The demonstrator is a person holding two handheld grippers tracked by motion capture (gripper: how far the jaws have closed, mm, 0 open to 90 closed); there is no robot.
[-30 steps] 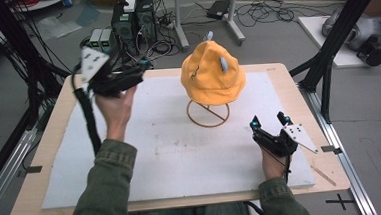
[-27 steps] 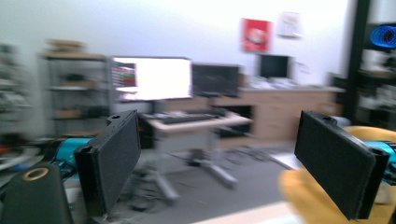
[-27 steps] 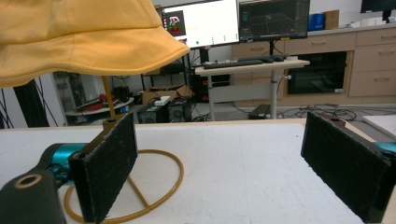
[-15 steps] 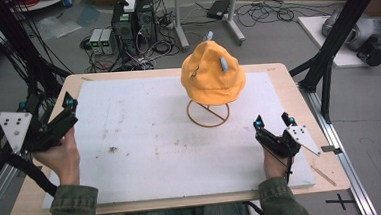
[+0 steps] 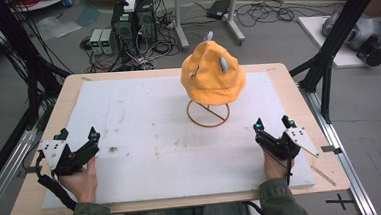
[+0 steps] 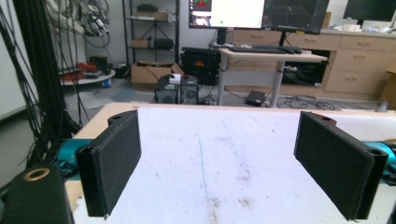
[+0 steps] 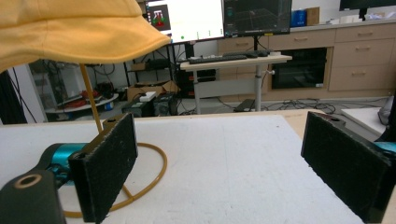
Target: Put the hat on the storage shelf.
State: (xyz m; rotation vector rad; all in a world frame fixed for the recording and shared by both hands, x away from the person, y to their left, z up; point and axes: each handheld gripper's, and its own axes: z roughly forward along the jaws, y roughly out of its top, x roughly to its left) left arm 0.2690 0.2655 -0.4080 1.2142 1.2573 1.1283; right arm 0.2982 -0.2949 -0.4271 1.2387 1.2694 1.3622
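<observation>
Hat point(image 5: 212, 74), orange and soft, sits draped over a wire stand point(image 5: 208, 114) toward the far edge of the counter point(image 5: 145, 135), a little right of its middle, and neither tool touches it. The left tool point(image 5: 78, 140) rests near the counter's near left corner with its jaws spread wide and nothing between them; in the left gripper view only bare white surface lies between the two black pads point(image 6: 112, 163). The right tool point(image 5: 272, 126) sits near the near right edge, likewise wide open and empty, and its own view looks up under the hat's brim point(image 7: 79, 37) with the stand's ring base point(image 7: 140, 182) just ahead of the left jaw. Both hands seem parked at rest, so the work looks either finished or not begun. Should the hat be next, the right tool is closer: it needs to lift, move forward toward the brim and close on the fabric edge without tipping the light stand.
</observation>
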